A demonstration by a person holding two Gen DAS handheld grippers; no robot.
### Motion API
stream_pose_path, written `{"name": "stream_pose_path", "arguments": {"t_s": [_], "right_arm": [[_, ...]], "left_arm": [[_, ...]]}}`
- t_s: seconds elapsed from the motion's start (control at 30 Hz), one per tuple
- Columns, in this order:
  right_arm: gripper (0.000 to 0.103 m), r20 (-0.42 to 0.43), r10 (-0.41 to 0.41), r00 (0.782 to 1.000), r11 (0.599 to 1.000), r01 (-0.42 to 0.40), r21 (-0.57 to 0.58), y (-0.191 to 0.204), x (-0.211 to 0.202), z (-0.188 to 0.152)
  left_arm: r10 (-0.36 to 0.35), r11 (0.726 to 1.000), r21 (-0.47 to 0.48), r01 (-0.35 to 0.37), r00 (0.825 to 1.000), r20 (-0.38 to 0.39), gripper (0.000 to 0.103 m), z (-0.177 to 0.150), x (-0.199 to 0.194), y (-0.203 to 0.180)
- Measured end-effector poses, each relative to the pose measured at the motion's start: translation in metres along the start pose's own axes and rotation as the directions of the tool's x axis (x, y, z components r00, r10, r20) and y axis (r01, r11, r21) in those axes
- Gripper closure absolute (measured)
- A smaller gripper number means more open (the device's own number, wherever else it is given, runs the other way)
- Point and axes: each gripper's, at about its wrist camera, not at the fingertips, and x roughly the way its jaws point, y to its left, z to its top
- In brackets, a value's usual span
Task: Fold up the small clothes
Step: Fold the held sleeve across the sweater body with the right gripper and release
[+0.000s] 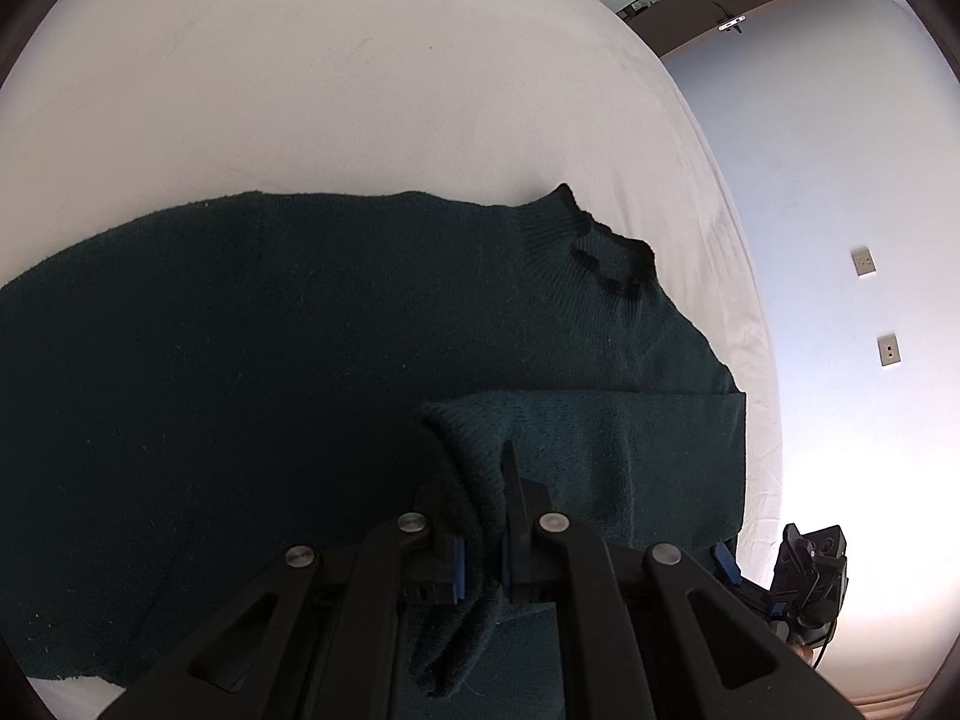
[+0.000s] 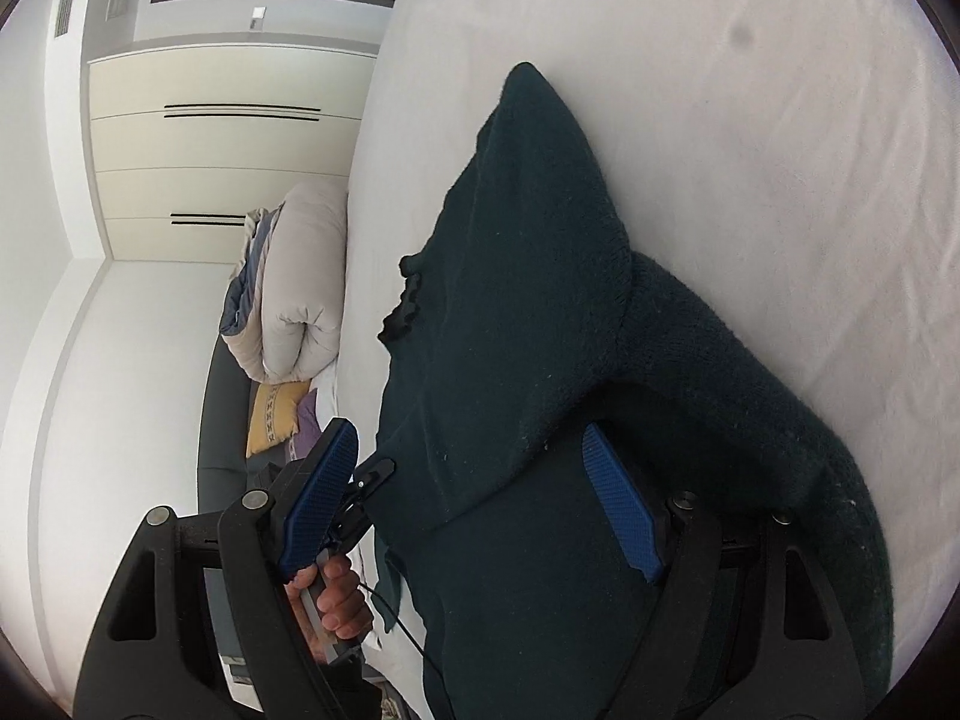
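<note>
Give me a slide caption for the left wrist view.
Left tongs pinch a sleeve cuff of the dark green sweater spread on a white bed.

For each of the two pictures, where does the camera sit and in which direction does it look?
Left wrist: behind the left claw, shut on a sleeve of the dark green sweater; looks across the white bed toward a wall.
Right wrist: behind the open right claw, over the sweater; looks along the bed toward wardrobes; a hand shows.
Shared: sweater, bed; the left view shows the other claw.
</note>
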Motion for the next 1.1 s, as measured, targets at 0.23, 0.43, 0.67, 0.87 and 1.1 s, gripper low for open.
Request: {"name": "stream_pose_path", "arguments": {"t_s": [0.23, 0.43, 0.67, 0.87, 1.1], "right_arm": [[0.033, 0.165, 0.017, 0.986, 0.999, -0.023, 0.039, -0.021, -0.018, 0.021], [0.037, 0.212, 0.058, 0.976, 0.995, -0.072, 0.063, -0.031, -0.023, 0.02], [0.035, 0.191, 0.045, 0.98, 0.995, -0.062, 0.08, -0.027, -0.039, 0.008], [0.033, 0.162, 0.075, 0.984, 0.995, -0.064, -0.075, 0.016, -0.074, 0.015], [0.033, -0.007, 0.049, 0.999, 0.985, -0.05, -0.168, 0.056, -0.008, 0.077]], "left_arm": [[0.003, 1.0, -0.017, -0.003, 1.0, -0.004, 0.096, -0.001, 0.023, 0.002], [0.0, 1.0, -0.011, 0.0, 1.0, 0.001, 0.095, -0.001, 0.027, 0.003], [-0.017, 1.0, 0.009, 0.017, 1.0, 0.005, 0.06, -0.006, 0.016, 0.003], [0.255, 0.955, 0.153, -0.255, 0.967, 0.014, 0.041, -0.022, -0.008, -0.01], [0.242, 0.923, 0.239, -0.303, 0.937, 0.252, 0.041, -0.033, -0.034, -0.057]]}}
